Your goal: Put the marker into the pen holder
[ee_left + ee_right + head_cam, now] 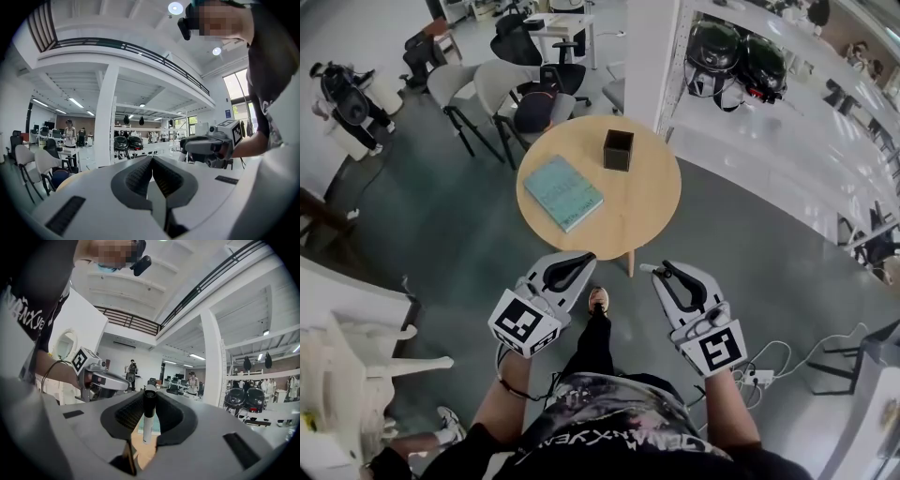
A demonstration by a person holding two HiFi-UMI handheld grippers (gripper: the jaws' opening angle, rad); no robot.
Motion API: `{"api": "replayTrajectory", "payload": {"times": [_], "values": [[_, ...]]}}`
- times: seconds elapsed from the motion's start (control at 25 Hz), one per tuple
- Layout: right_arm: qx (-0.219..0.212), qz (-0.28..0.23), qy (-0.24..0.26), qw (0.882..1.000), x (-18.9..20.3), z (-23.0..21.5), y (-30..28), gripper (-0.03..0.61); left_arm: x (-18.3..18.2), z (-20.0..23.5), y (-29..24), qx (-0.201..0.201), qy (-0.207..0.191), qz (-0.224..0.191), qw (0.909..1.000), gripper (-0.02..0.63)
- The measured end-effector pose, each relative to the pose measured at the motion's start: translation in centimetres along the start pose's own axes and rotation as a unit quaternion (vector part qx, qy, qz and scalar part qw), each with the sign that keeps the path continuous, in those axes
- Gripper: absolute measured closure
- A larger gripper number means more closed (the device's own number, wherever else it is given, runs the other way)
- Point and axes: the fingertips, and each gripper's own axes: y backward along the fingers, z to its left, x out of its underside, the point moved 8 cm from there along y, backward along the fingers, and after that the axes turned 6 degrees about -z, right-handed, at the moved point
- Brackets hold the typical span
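A black square pen holder (618,150) stands on the far side of a round wooden table (661,211), with a teal book (563,192) lying to its left. My right gripper (662,272) hovers short of the table's near edge, shut on a marker (148,414) with a black cap and a white body held upright between the jaws. Beside it my left gripper (579,260) is shut with nothing in it; its pads (140,176) meet. Each gripper shows in the other's view: the right gripper (205,146) and the left gripper (104,379).
Grey chairs (492,94) stand behind the table at the left. A white pillar (652,56) and a shelf with black helmets (736,52) lie at the back right. Cables and a power strip (762,376) are on the floor at the right.
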Motion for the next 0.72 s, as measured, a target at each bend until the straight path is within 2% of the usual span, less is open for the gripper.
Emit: {"api": "replayTrajectory", "payload": {"times": [0.24, 0.36, 0.64, 0.72], "values": [[0.003, 0.005, 0.001, 1.0, 0.7, -2.9, -4.5, 0.502, 0.6, 4.9, -2.7, 0.002, 0.009, 0.001, 1.0, 0.594], [0.0, 0.029, -0.007, 1.0, 1.2, -4.3, -6.6, 0.502, 0.7, 7.2, -4.0, 0.004, 0.013, 0.002, 0.9999, 0.594], [0.007, 0.009, -0.003, 1.0, 0.9, -7.2, -12.0, 0.5, 0.7, 12.3, -6.5, 0.011, 0.026, 0.004, 0.9996, 0.594], [0.002, 0.031, -0.009, 0.999, 1.2, -7.8, -13.2, 0.5, 0.7, 13.8, -7.1, 0.012, 0.029, 0.005, 0.9995, 0.594]]}}
